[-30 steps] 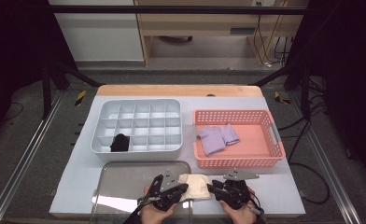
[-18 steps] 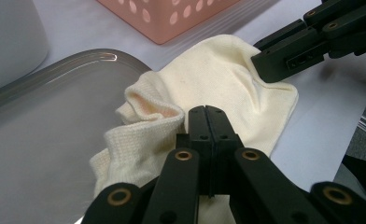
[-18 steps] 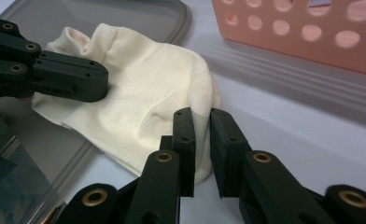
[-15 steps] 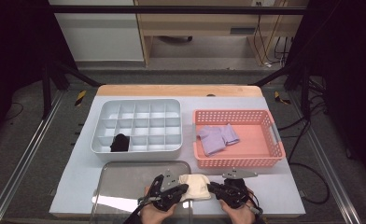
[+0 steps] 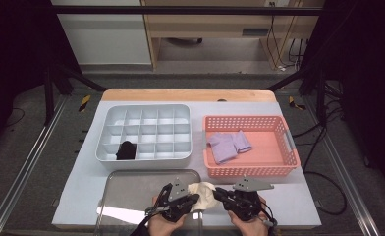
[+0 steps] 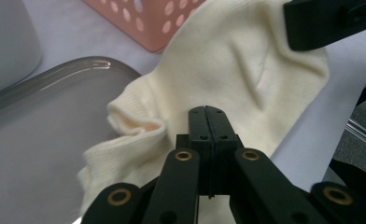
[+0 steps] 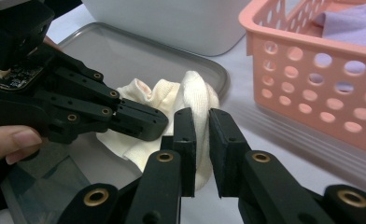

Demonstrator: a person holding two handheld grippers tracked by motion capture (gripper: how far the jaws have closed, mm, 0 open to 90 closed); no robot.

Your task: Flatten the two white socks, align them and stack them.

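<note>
The cream sock (image 5: 204,194) lies at the desk's near edge, over the right rim of the grey tray (image 5: 131,189). The left gripper (image 6: 206,122) has its jaws closed flat on the fabric. The right gripper (image 7: 202,140) pinches a fold between narrowly parted jaws. One black sock (image 5: 125,150) already sits in the divided organizer (image 5: 146,110); judged from this, folding continues and placement remains. Purple socks (image 5: 228,144) wait in the pink basket (image 5: 288,147).

A white compartment organiser (image 5: 146,132) sat at the middle of the table (image 5: 82,187). A black item (image 5: 125,150) lay in one of its front-row compartments. Just right of the organiser stood a pink perforated basket (image 5: 249,169) holding folded lilac cloths (image 5: 228,144). In front of the organiser lay a grey tray (image 5: 131,191).
</note>
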